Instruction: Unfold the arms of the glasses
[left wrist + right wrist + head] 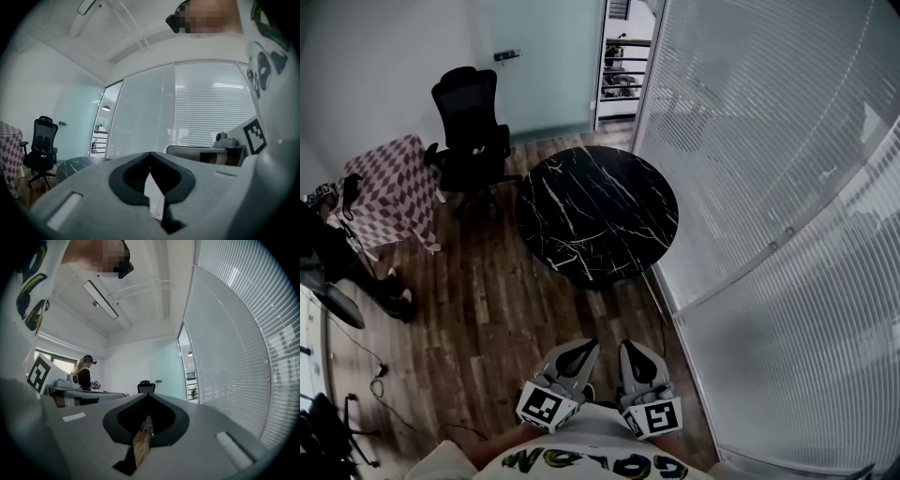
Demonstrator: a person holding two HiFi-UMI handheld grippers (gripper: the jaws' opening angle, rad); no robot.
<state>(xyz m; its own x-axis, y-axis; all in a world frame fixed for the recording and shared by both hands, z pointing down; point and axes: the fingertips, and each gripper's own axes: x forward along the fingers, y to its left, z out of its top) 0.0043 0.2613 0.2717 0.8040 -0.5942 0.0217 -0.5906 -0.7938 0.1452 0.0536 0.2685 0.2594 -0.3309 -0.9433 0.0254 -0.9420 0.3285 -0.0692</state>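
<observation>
Close to the person's shirt [591,459], the left gripper [581,349] and right gripper [635,349] have fingers squeezed shut on nothing. The round black table [609,187] holds no glasses; none show anywhere. I think the job hasn't begun: find them first.

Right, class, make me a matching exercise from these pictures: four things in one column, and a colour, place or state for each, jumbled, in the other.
Things:
1. round table
2. office chair
3. cloth
4. left gripper

Descriptions:
A. red and white checks
B. jaws together, nothing held
C. black with white veins
D. stands between the cloth and the round table

Pairs: 1-C, 2-D, 3-A, 4-B.
</observation>
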